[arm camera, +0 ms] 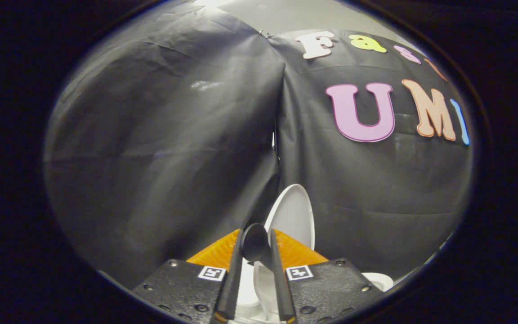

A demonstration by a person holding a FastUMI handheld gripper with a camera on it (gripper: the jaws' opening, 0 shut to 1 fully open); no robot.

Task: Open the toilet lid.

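The white toilet lid (pixel 294 215) stands raised, nearly upright, just beyond my fingers and in front of the black cloth wall. A round black handle (pixel 254 246) fixed to the lid sits between my two fingers. My gripper (pixel 256 234) is shut on that handle, with both fingers (pixel 234 274) pressed against its sides. Below the fingers I see white parts of the toilet seat and bowl (pixel 247 294).
The black cloth booth wall (pixel 164 148) hangs close behind the toilet, with a seam running down to the lid. A piece of the white toilet rim (pixel 378 281) lies to the right of my gripper body.
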